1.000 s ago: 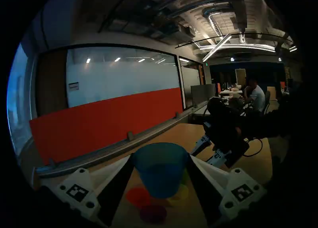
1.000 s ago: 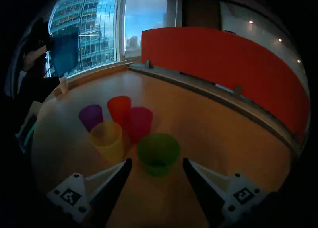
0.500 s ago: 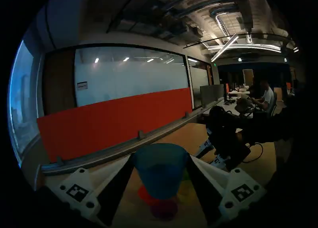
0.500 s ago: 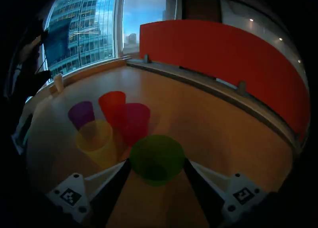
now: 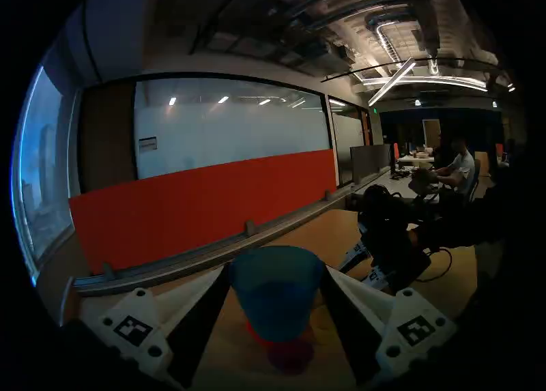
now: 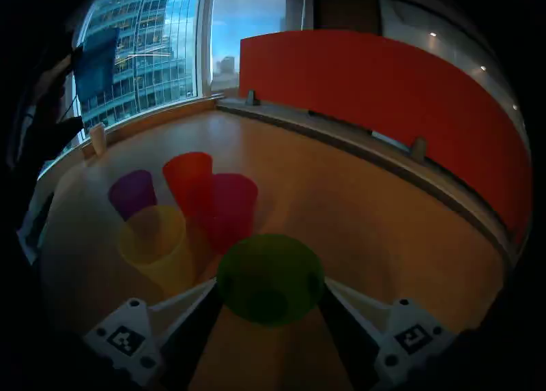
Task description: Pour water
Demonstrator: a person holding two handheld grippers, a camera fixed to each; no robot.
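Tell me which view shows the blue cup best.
The left gripper view: the blue cup sits close up between the fingers of the left gripper, its rim and wall plain to see. In the right gripper view the same cup is small and dark at the upper left, against the window.

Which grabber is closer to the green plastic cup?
Right. The green plastic cup sits between the fingers of the right gripper; the left gripper is far off, holding a blue plastic cup up.
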